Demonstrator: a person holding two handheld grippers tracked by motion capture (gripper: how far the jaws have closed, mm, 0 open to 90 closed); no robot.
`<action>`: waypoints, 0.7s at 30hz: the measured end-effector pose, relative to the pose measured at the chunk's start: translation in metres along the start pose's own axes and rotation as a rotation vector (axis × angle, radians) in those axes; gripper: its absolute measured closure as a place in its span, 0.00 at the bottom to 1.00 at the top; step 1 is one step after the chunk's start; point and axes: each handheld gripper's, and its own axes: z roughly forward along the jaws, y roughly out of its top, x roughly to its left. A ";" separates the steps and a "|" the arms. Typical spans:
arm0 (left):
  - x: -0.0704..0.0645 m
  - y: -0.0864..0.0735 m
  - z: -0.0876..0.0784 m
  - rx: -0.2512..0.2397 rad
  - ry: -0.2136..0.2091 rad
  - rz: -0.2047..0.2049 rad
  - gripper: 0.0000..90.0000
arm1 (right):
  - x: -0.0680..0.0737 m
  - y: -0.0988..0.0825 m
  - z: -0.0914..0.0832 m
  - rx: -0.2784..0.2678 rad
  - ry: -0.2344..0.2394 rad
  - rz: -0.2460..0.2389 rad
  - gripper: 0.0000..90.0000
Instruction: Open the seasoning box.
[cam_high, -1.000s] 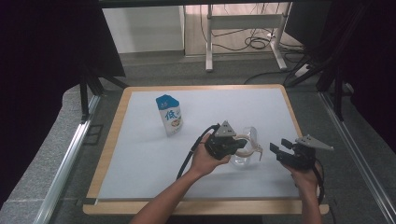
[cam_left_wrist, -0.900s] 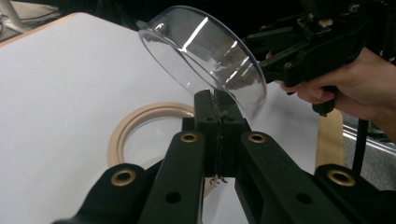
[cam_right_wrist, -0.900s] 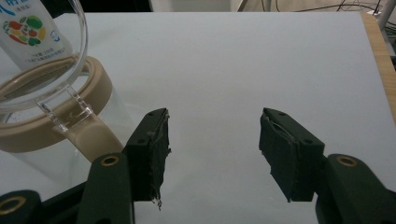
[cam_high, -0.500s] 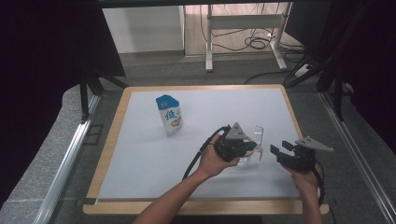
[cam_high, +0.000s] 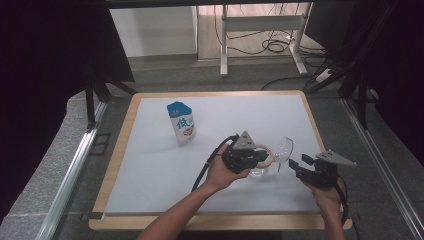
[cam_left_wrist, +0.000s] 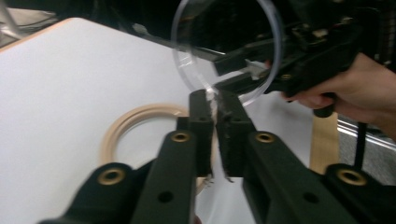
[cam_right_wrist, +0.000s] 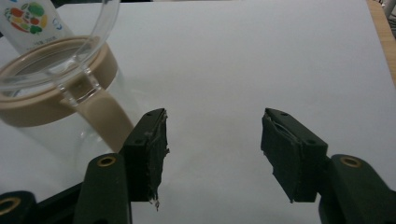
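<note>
A clear jar with a beige rim (cam_high: 264, 154) stands on the white mat (cam_high: 150, 165) right of centre. Its round clear lid (cam_high: 285, 147) is tipped up on the rim's right side. My left gripper (cam_high: 267, 156) reaches over the rim from the left. In the left gripper view its jaws (cam_left_wrist: 215, 100) pinch the lower edge of the lid (cam_left_wrist: 187, 70), and they have just been opening slightly. The beige ring (cam_left_wrist: 121, 126) lies beneath. My right gripper (cam_high: 299, 166) waits open right of the jar, with nothing between its jaws (cam_right_wrist: 212, 154) and the jar's rim (cam_right_wrist: 56, 100) at its left.
A blue-and-white carton (cam_high: 181, 123) stands upright at the back left of the mat, also visible as the carton (cam_right_wrist: 28, 18) behind the jar. The board's wooden edge (cam_high: 320, 135) frames the mat. Black stands and cables lie beyond the far side.
My left gripper has shifted right over the jar's rim, and the clear lid now stands tipped up on the right. The right hand has kept still.
</note>
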 end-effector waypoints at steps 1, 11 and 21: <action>0.004 -0.003 -0.005 -0.002 0.003 -0.013 0.92 | 0.000 0.000 0.000 0.000 0.000 0.000 0.45; 0.020 -0.038 -0.042 -0.010 0.062 -0.070 0.50 | 0.034 -0.018 -0.021 -0.022 0.075 -0.063 0.44; 0.033 -0.078 -0.076 0.002 0.099 -0.126 0.37 | 0.056 -0.020 -0.025 -0.026 0.173 -0.096 0.44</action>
